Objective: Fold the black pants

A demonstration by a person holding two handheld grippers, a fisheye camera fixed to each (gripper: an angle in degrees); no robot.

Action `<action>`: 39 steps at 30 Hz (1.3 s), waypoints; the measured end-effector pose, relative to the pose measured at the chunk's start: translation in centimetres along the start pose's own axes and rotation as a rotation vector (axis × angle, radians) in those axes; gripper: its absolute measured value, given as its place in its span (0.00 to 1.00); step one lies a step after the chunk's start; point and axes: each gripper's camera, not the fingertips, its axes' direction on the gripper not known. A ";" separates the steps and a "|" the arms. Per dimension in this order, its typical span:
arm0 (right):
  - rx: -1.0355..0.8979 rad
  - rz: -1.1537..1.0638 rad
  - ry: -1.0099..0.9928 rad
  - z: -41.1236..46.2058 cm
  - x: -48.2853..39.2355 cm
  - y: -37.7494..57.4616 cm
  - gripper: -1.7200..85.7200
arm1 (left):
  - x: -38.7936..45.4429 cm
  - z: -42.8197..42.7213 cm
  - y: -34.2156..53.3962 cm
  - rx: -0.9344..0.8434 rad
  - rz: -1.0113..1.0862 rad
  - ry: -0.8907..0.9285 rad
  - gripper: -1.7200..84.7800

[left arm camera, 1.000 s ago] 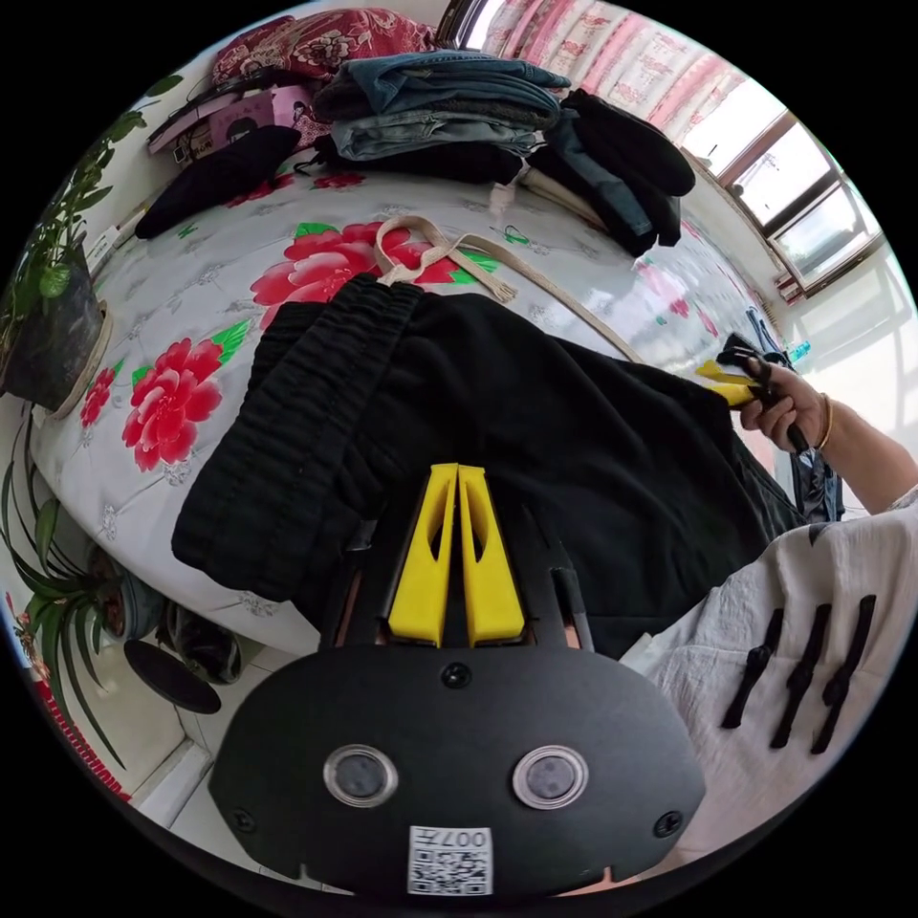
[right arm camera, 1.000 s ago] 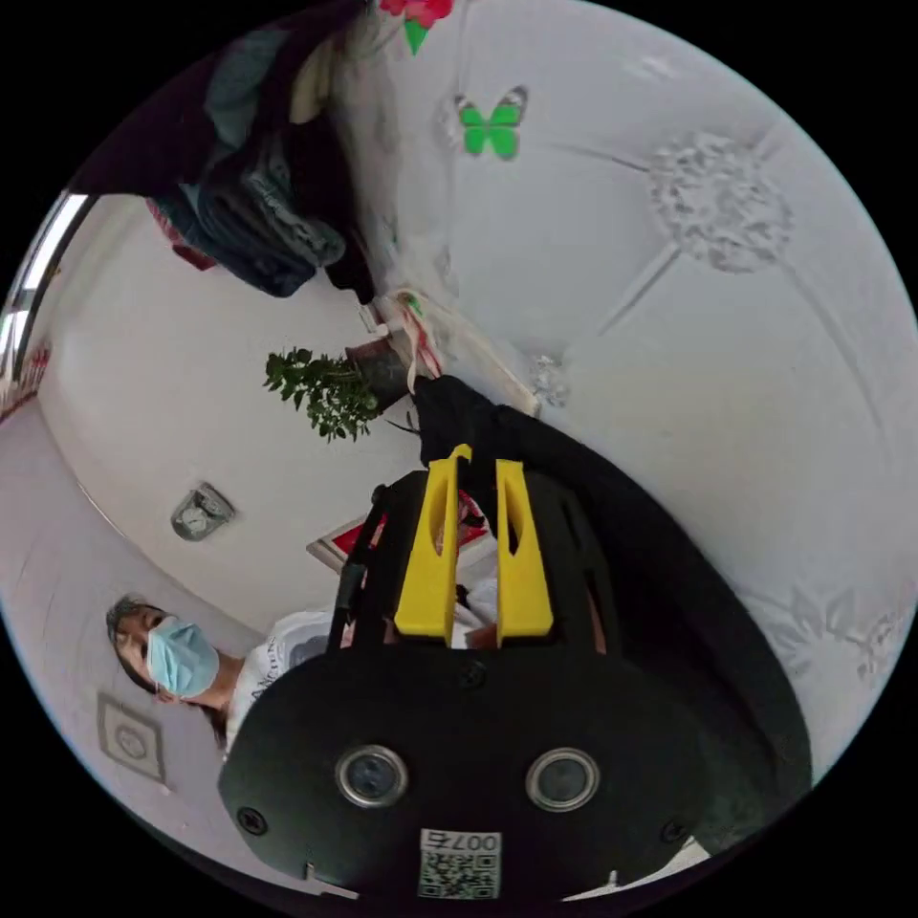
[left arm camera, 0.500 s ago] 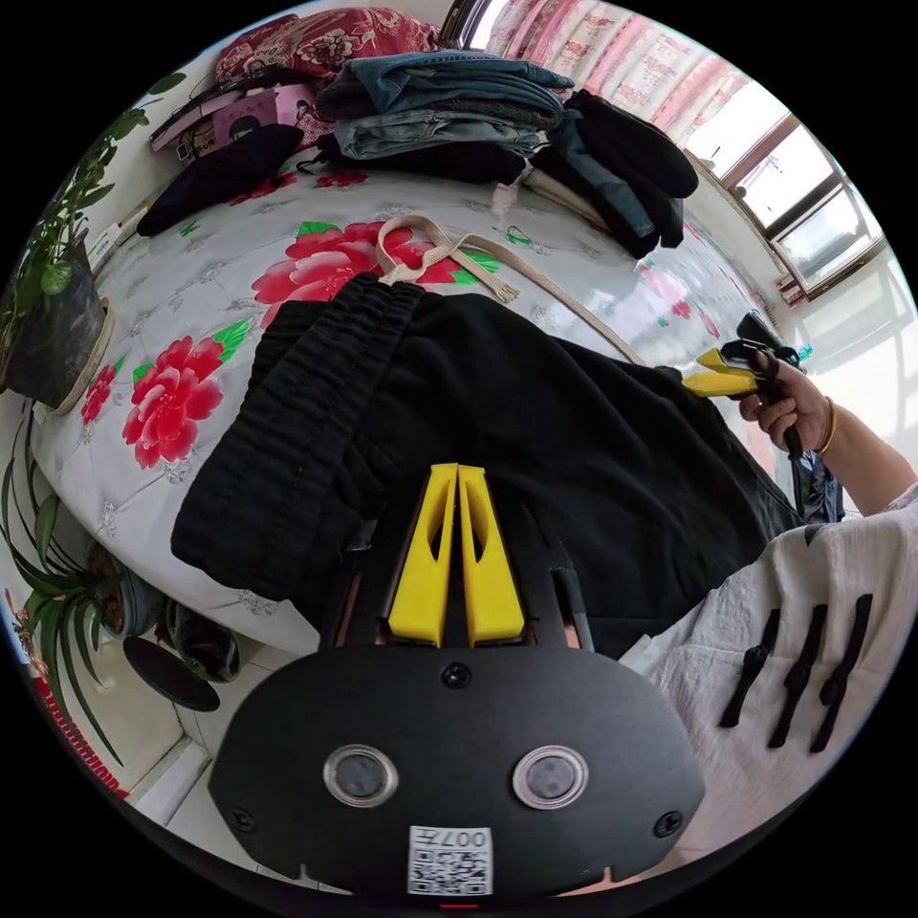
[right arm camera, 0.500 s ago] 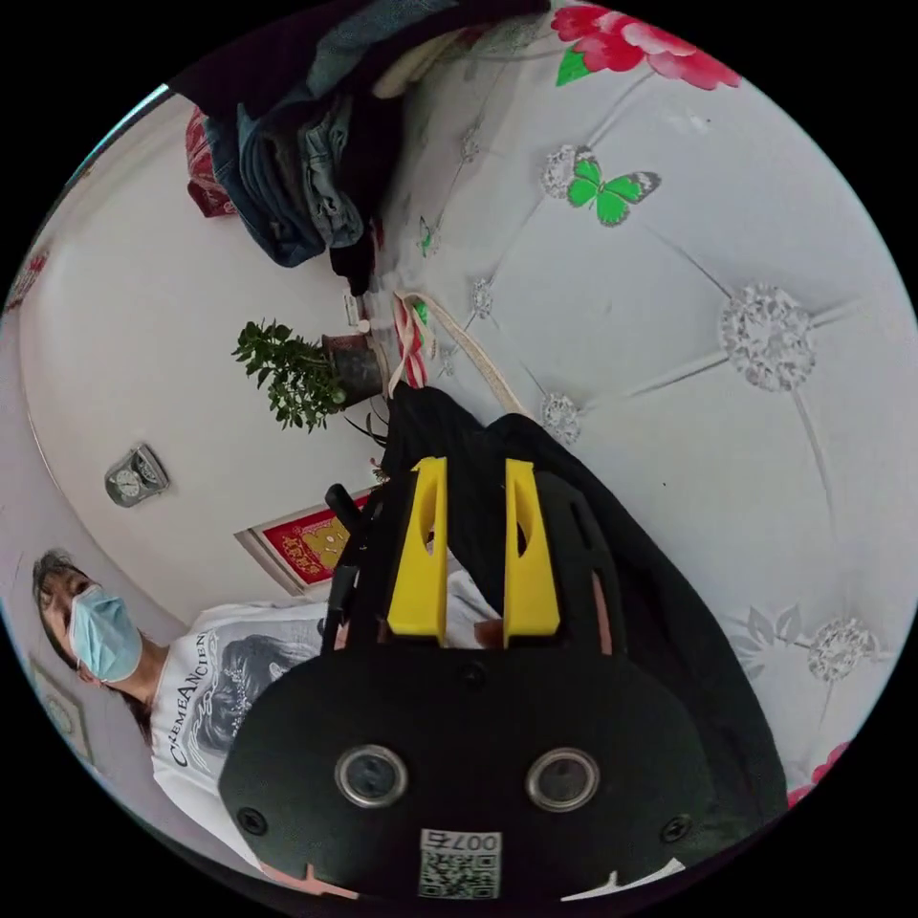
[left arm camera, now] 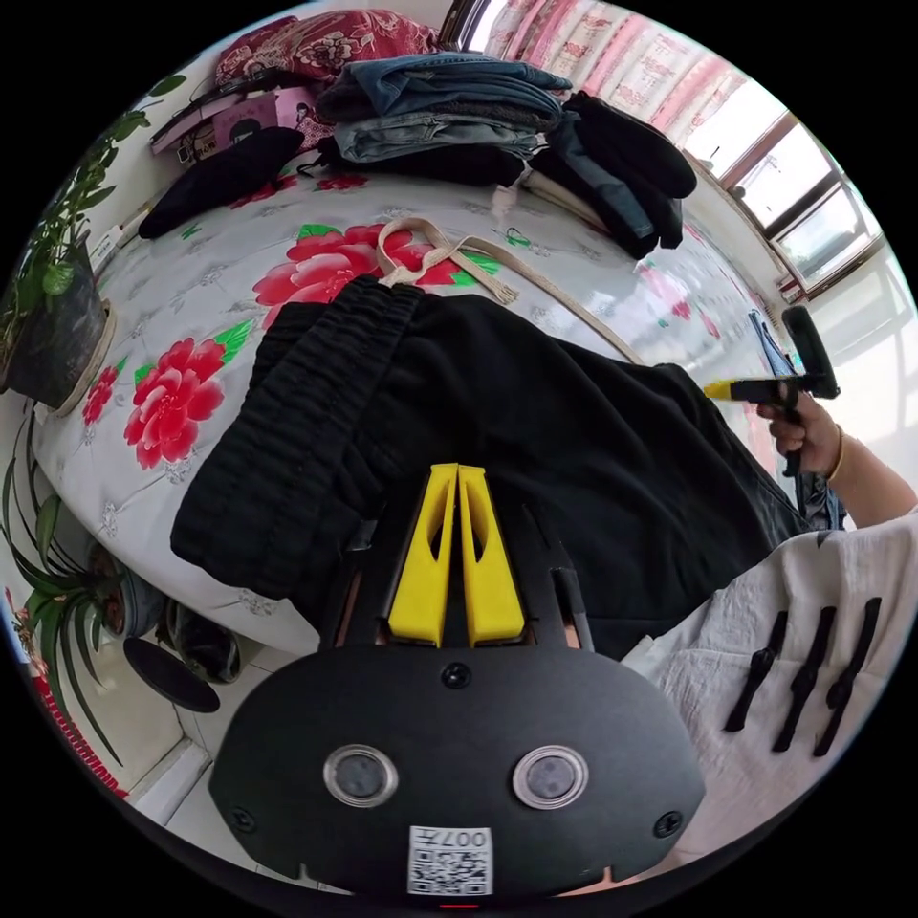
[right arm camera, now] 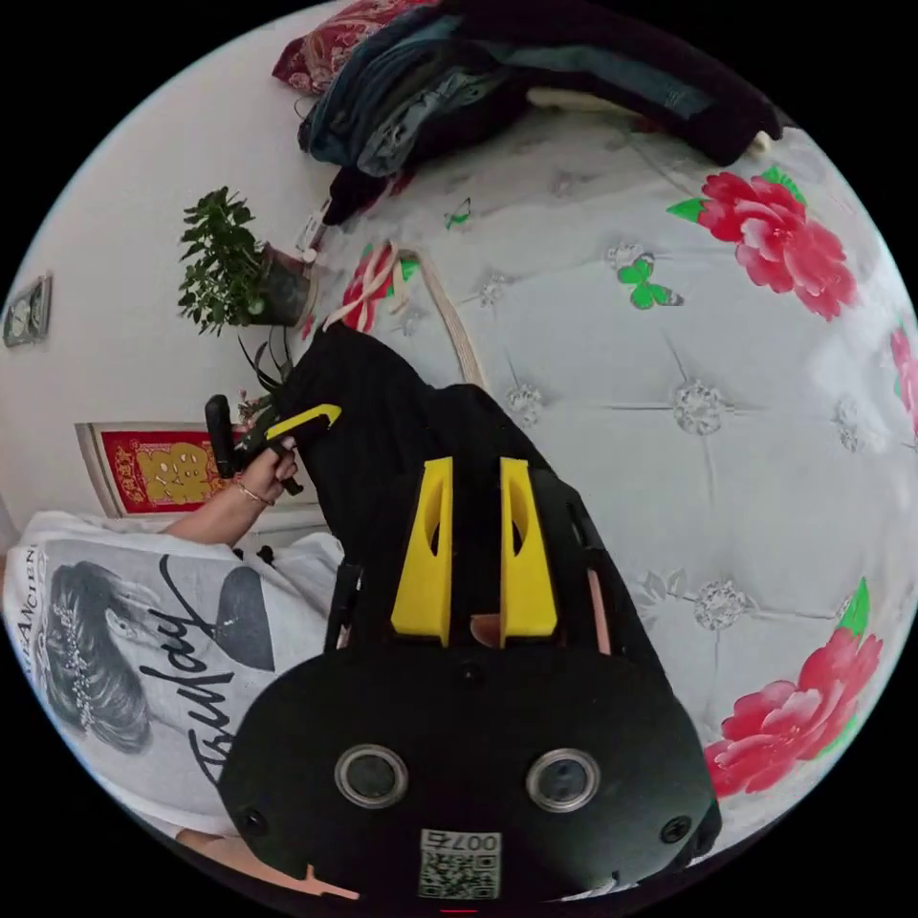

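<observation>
The pants (left arm camera: 497,421) lie on the bed (left arm camera: 287,277), waistband toward 10 o'clock in the left gripper view. The left gripper (left arm camera: 457,476) hovers over them, jaws closed together with nothing between. The right gripper (right arm camera: 475,470), jaws parted, holds nothing above the pants' edge.

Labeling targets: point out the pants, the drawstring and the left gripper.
pants (left arm camera: 535,411), left gripper view, middle of the black fabric
drawstring (left arm camera: 449,251), left gripper view, its beige loop
left gripper (left arm camera: 457,470), left gripper view, between the yellow tips

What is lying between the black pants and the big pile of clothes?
In the left gripper view, a beige strap lies looped on the flowered bed cover, between the black pants and the clothes pile.
</observation>
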 end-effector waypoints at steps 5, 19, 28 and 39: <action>0.240 0.212 0.281 -2.3 -0.2 1.7 0.03 | 0.3 0.4 -0.4 -0.013 0.020 -0.015 0.01; 0.962 0.731 0.076 -11.3 2.0 41.1 0.08 | -1.3 0.3 0.4 0.093 -0.225 0.168 0.01; 1.353 1.281 0.113 -6.4 2.1 63.8 0.11 | 0.7 -0.4 -0.1 0.118 -0.197 0.296 0.06; 1.461 1.192 0.108 -4.7 0.4 62.6 0.10 | -1.6 -1.4 4.1 0.202 -0.410 0.317 0.09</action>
